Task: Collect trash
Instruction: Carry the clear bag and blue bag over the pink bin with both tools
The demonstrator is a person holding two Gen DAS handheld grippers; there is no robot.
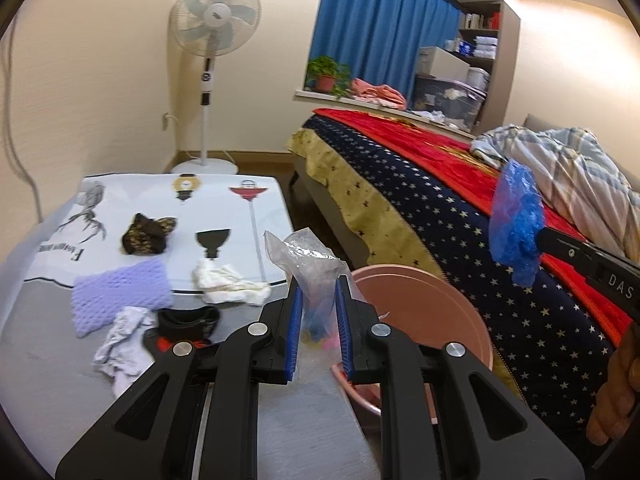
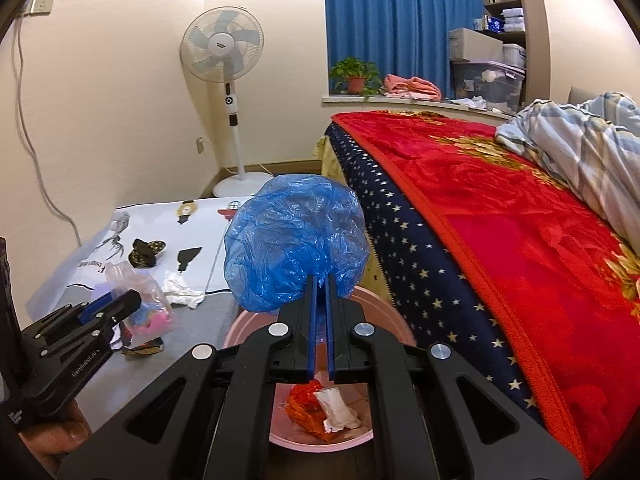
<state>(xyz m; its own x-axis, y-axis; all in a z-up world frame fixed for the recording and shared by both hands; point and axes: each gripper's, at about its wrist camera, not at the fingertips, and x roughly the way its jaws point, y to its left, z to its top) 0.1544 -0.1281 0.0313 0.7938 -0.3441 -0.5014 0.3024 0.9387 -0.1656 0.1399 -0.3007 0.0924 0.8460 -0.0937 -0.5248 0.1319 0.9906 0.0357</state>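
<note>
My left gripper [image 1: 318,292] is shut on a clear plastic bag [image 1: 308,260] with pink and blue bits inside, held above the table edge beside the pink basin [image 1: 440,300]. It also shows in the right wrist view [image 2: 108,306], with the bag [image 2: 144,300]. My right gripper [image 2: 321,280] is shut on a crumpled blue plastic bag [image 2: 296,240], held over the pink basin [image 2: 248,320]. The blue bag also shows in the left wrist view [image 1: 516,220]. Orange and white trash [image 2: 320,408] lies in the basin.
On the low table [image 1: 52,380] lie a purple cloth [image 1: 120,296], a white crumpled tissue [image 1: 228,284], a dark patterned wad [image 1: 146,234], a white rag [image 1: 124,340] and a black-red item [image 1: 184,324]. The bed [image 2: 520,240] is right; a fan [image 2: 224,52] stands behind.
</note>
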